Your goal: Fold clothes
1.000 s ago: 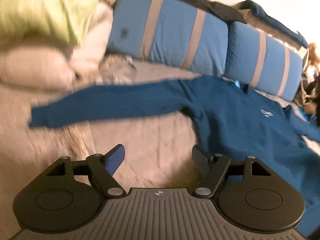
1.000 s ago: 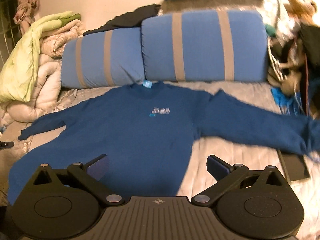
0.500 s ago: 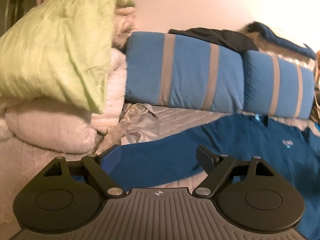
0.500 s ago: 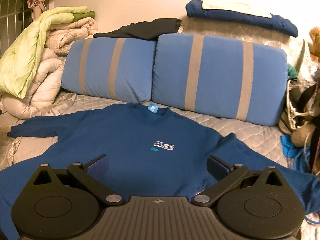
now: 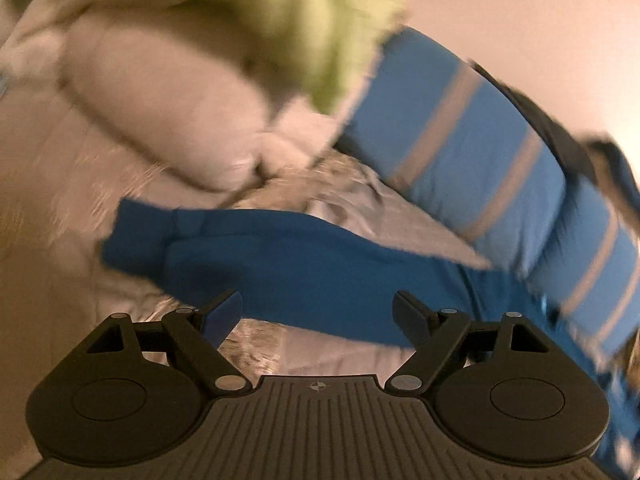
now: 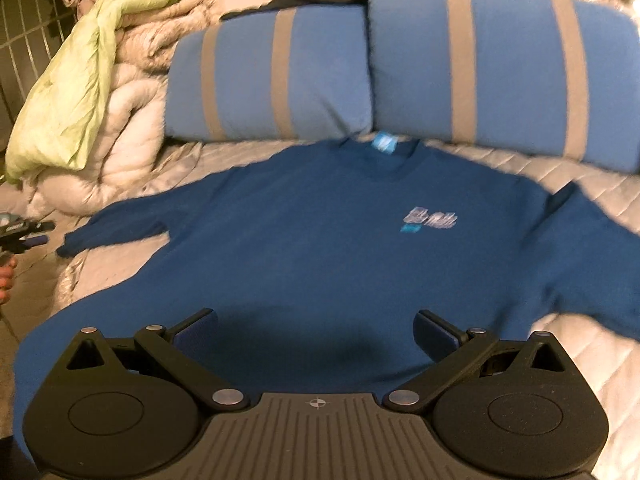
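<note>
**Right wrist view: blue sweatshirt flat on the bed, both tools empty**

Right wrist shows me the blue sweatshirt [image 6: 320,248] spread face up on the quilted bed cover [image 6: 580,184], collar toward two blue pillows [image 6: 500,72] with grey stripes. I see no containers in either view. A light blue neck tag [image 6: 382,143] sits inside the collar, and a pale chest logo [image 6: 433,218] lies over a small light blue patch; both are smeared by blur and I cannot read any writing on them. My right gripper [image 6: 316,330] hangs over the sweatshirt's lower body, fingers spread wide with nothing between them. At the far left edge I catch my left tool and part of a hand [image 6: 6,280], near the cuff.

From the left wrist, heavily blurred, my left gripper [image 5: 318,312] is likewise spread wide and empty, hovering just short of the sleeve [image 5: 280,256], which stretches across the cover with its cuff [image 5: 136,236] to the left. Behind it sits a heap of white bedding [image 5: 168,96] topped by a green duvet [image 5: 312,20], and a dark garment [image 5: 560,128] lies on the pillows.
</note>
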`<state>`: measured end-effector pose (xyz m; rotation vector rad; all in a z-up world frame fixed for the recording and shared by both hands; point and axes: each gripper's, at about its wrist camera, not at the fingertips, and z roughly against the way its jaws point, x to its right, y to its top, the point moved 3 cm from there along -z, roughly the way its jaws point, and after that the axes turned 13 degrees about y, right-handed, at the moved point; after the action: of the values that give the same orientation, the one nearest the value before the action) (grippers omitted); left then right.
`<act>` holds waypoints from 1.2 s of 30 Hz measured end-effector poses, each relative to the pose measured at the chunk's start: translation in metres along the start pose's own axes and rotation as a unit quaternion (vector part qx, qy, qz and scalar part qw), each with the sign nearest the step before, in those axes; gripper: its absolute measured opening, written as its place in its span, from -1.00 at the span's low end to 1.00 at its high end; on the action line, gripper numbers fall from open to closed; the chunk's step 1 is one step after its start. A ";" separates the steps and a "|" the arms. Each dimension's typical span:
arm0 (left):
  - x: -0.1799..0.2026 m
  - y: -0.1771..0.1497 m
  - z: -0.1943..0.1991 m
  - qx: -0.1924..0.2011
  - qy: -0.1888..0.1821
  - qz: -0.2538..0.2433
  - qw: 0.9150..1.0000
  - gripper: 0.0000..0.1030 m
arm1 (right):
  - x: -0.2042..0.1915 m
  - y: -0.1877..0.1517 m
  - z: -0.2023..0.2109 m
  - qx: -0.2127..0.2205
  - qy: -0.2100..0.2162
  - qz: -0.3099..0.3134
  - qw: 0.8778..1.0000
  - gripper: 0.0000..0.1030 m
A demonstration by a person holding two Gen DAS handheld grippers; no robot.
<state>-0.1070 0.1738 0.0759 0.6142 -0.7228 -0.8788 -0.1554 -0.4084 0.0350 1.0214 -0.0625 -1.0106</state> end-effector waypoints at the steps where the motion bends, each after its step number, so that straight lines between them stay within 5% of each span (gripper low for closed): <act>1: -0.010 0.001 -0.004 -0.003 -0.001 0.029 1.000 0.60 | -0.002 -0.003 -0.004 -0.006 0.005 -0.004 1.000 1.00; 7: -0.063 -0.002 -0.029 -0.022 -0.019 0.197 0.980 0.59 | -0.008 -0.020 -0.026 -0.030 0.027 -0.029 0.999 1.00; 12: -0.089 -0.010 -0.045 -0.024 -0.019 0.274 0.961 0.56 | -0.010 -0.027 -0.035 -0.049 0.025 -0.027 0.998 1.00; 17: -0.106 -0.017 -0.060 -0.023 -0.010 0.314 0.949 0.05 | -0.009 -0.027 -0.038 -0.056 0.024 -0.031 0.998 1.00; 24: -0.111 -0.020 -0.082 -0.029 0.011 0.327 0.944 -0.18 | -0.007 -0.028 -0.043 -0.067 0.027 -0.036 0.997 0.99; 27: -0.111 -0.018 -0.087 -0.041 0.024 0.329 0.943 -0.53 | -0.006 -0.028 -0.045 -0.070 0.031 -0.036 0.996 0.99; 36: -0.072 0.020 -0.050 -0.015 0.075 0.232 0.970 -0.78 | -0.004 -0.030 -0.049 -0.077 0.045 -0.039 0.995 0.99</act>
<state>-0.0907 0.2541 0.0382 0.4518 -0.6775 -0.4036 -0.1543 -0.3762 -0.0127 0.9325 0.1280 -1.0218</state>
